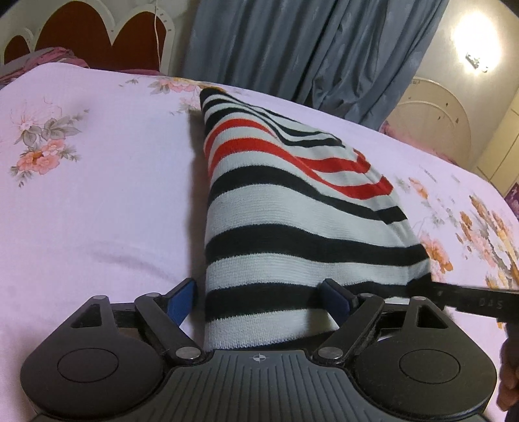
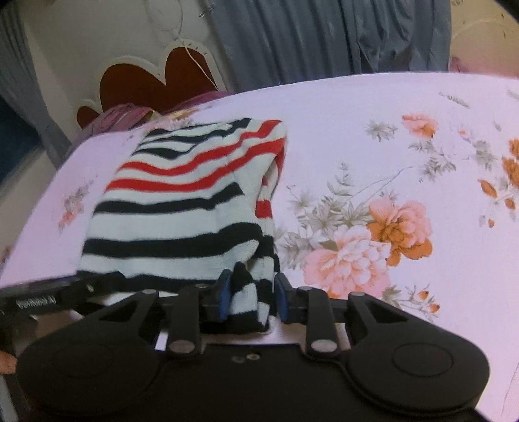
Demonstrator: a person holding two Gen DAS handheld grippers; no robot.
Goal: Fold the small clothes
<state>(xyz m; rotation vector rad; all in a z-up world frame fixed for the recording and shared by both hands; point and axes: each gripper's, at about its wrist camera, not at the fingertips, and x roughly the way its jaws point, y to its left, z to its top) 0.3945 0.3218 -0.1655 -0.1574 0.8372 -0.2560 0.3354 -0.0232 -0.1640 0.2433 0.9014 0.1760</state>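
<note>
On the floral bedsheet [image 1: 81, 201], in the left wrist view, the striped garment [image 1: 292, 207] ran lengthwise away from the left gripper [image 1: 259, 292], whose fingers stood apart around its near hem, gripping nothing. In the right wrist view, the right gripper [image 2: 251, 298] was clenched on the garment's near corner, the rest stretching away leftward. The right gripper looked better placed to lead the fold.

Home bedroom: bed covered by floral pink sheet [image 1: 97, 201], scalloped headboard [image 1: 97, 29], grey curtains [image 1: 308, 42] hung behind.
</note>
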